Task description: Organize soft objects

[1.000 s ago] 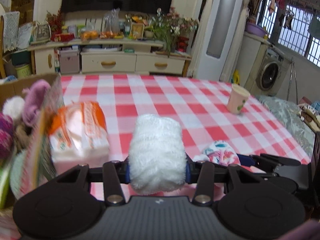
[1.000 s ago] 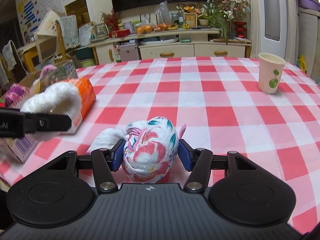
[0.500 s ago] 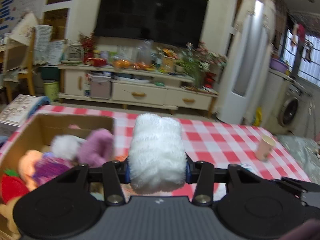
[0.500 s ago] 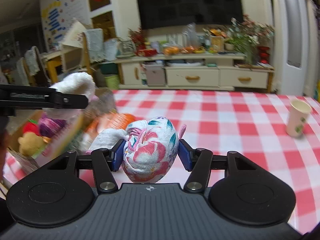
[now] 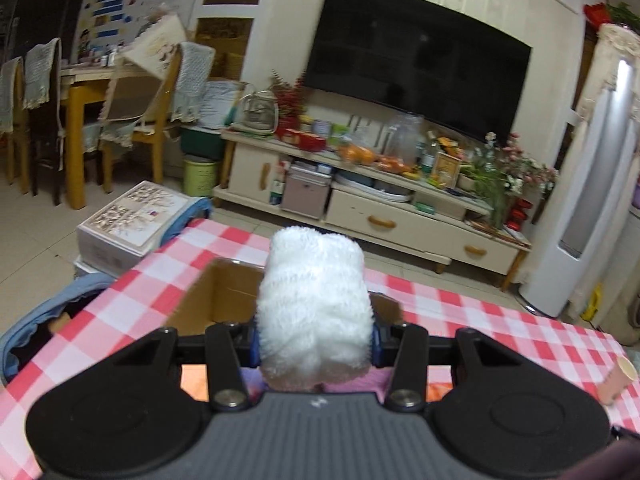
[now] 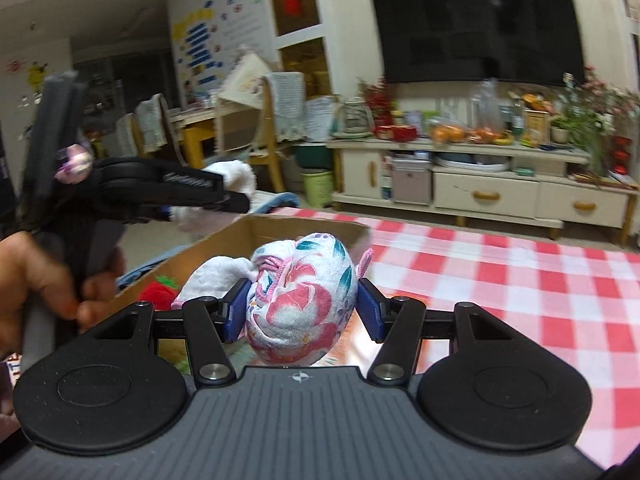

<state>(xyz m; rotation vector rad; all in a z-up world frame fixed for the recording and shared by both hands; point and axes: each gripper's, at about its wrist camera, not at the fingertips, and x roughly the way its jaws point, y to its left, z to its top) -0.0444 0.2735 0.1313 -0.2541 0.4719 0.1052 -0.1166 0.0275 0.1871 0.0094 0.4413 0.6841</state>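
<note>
Left wrist view: the left gripper (image 5: 314,338) is seen closed on a white fluffy roll (image 5: 314,304), which is clamped upright between the blue pads and rises well above them. Just beyond and below the roll, the open cardboard box (image 5: 224,292) is seen on the red-and-white checked tablecloth (image 5: 480,320), so the roll is held over the box's near part. A paper cup (image 5: 618,376) is seen tilted at the right edge of the cloth.

In the right wrist view, the right gripper (image 6: 300,310) is shown gripping a floral cloth bundle (image 6: 304,300); both blue pads (image 6: 236,312) are pressed into its sides, and a white tail of cloth is left hanging out to the left. The bundle is held in front of the box's rim (image 6: 304,226), with a red soft toy (image 6: 158,292) visible inside the box. The left gripper, held by a hand (image 6: 28,280), is seen to the left above the box.
</note>
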